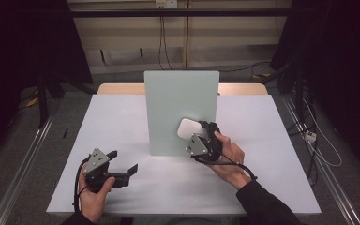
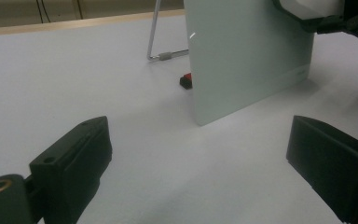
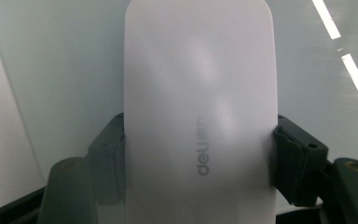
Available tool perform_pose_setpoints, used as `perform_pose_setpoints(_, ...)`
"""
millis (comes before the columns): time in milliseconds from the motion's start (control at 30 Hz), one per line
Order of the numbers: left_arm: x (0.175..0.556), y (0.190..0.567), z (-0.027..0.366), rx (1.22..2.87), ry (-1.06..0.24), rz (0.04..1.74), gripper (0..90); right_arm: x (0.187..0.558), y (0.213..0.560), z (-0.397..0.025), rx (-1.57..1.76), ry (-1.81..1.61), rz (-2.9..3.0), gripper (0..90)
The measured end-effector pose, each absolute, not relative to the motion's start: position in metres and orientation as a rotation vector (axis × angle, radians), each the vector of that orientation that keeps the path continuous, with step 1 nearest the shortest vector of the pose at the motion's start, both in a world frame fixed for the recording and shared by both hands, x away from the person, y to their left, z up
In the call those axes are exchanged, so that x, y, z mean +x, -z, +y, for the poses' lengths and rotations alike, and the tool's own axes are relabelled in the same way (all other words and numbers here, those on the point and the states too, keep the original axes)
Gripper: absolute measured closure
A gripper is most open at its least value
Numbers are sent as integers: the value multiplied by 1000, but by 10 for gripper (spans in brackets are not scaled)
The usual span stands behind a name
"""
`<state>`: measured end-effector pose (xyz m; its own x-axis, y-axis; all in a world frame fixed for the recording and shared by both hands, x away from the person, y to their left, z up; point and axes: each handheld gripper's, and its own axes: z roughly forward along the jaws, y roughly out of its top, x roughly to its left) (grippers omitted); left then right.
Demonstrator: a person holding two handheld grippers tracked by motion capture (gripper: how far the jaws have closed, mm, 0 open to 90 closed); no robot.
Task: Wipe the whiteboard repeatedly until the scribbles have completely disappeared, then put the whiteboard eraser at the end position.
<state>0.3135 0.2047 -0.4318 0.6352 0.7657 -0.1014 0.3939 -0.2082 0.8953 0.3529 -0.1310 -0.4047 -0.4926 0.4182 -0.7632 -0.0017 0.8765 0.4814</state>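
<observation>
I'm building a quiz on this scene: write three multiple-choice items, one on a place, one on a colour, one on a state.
1. Where is the white eraser?
A. flat on the table
B. against the upright board
C. behind the board
2. What colour is the board?
A. pale green
B. red
C. black
3. How is the left gripper?
A. shut on the eraser
B. shut on nothing
C. open

Key: 1 B, the right gripper holds it at the board's face; 2 A, every view shows it pale green; 3 C, its jaws stand wide apart.
</observation>
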Motion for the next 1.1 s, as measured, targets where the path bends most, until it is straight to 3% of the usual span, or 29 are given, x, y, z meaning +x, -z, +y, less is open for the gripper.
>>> perform_pose_setpoints(1100, 317, 433, 203, 1823, -440, 929, 63, 347, 393, -155, 445, -717, 2116, 315)
